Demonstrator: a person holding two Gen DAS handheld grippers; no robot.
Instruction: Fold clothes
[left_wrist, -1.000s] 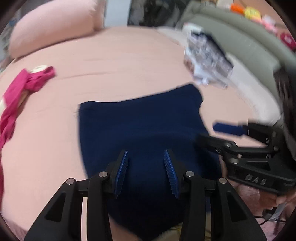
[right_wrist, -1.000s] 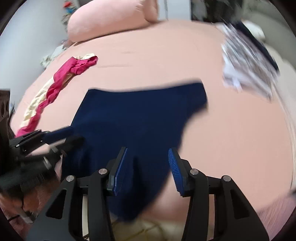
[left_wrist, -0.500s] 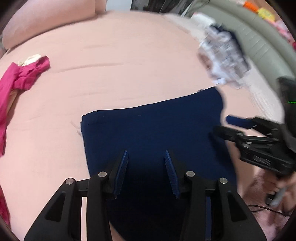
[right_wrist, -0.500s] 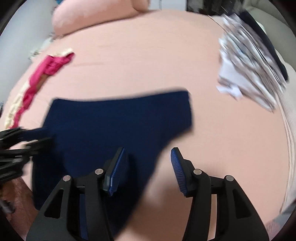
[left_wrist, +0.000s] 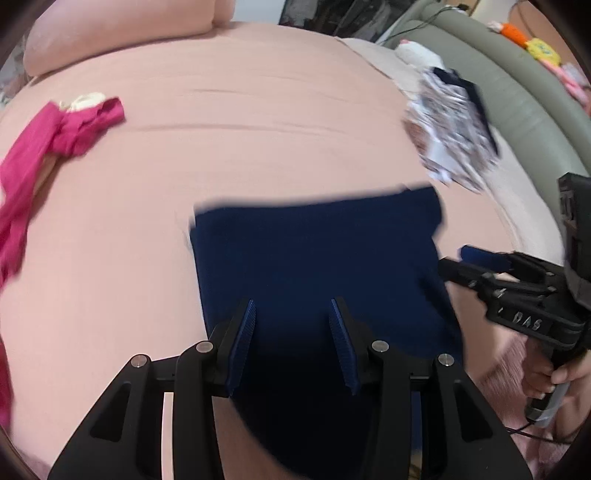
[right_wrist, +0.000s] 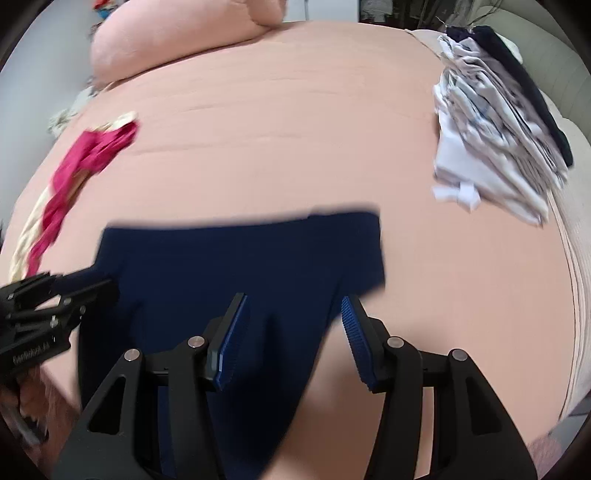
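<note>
Navy fabric, a dark garment of soft knit-like cloth, is spread flat near the bed's near edge, its straight far hem running left to right and its body narrowing toward the viewer. Left gripper and right gripper are held above it, jaws parted, nothing grasped. Magenta clothing is crumpled far left; folded patterned laundry is stacked right.

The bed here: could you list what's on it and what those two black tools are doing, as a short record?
surface: pink bed sheet
garment being folded: dark blue cloth, lying spread out
left hand-held gripper: open, above the blue cloth
right hand-held gripper: open, over the cloth's right edge
left side: crumpled magenta garment
right side: stack of folded clothes
far end: pink pillow
</note>
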